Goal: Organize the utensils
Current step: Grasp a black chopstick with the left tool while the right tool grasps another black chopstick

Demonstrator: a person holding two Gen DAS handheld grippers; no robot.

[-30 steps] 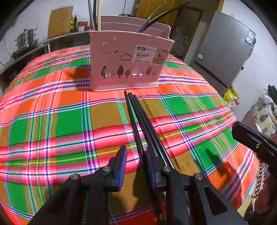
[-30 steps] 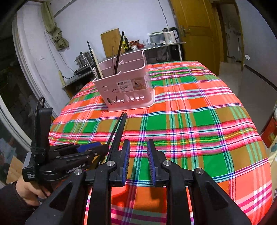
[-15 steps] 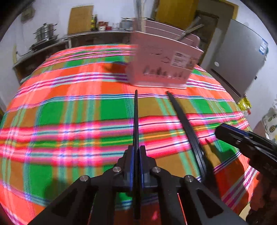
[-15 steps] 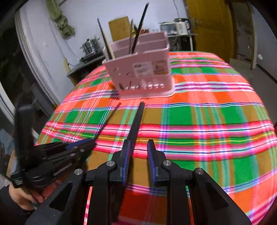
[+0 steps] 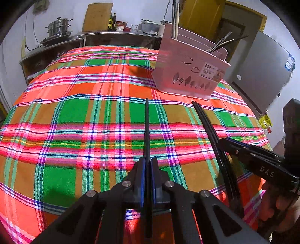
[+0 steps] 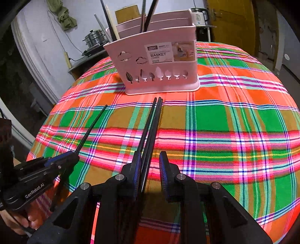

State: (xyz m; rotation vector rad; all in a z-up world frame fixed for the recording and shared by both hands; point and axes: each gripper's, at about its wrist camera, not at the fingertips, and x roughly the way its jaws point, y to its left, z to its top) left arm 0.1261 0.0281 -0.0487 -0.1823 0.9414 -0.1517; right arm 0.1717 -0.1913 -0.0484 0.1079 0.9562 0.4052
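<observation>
A single black chopstick (image 5: pixel 146 129) is clamped between the closed jaws of the left gripper (image 5: pixel 147 170), its long axis running straight out ahead of the fingers with the tip pointing across the plaid tablecloth (image 5: pixel 75 116). The pink basket (image 5: pixel 189 73) it presumably belongs in stands ahead and off to the right of that tip, well apart from it, so the stick points past the basket's left side rather than at it.

The remaining chopsticks (image 6: pixel 151 129) — a tight bundle of three, as far as the wrist view lets me count — lie on the cloth with their far ends just short of the basket's base. They run lengthwise through the gap of the right gripper (image 6: pixel 150 169), hugging its left finger; the jaws stand partly apart and the right pad is clear of them, so nothing is pinched there yet.

The basket already holds several upright utensils (image 6: pixel 146 16) in its rear compartments. The left gripper is the loaded one; its next move likely turns on swinging the stick rightward and tipping it upright over a compartment.
</observation>
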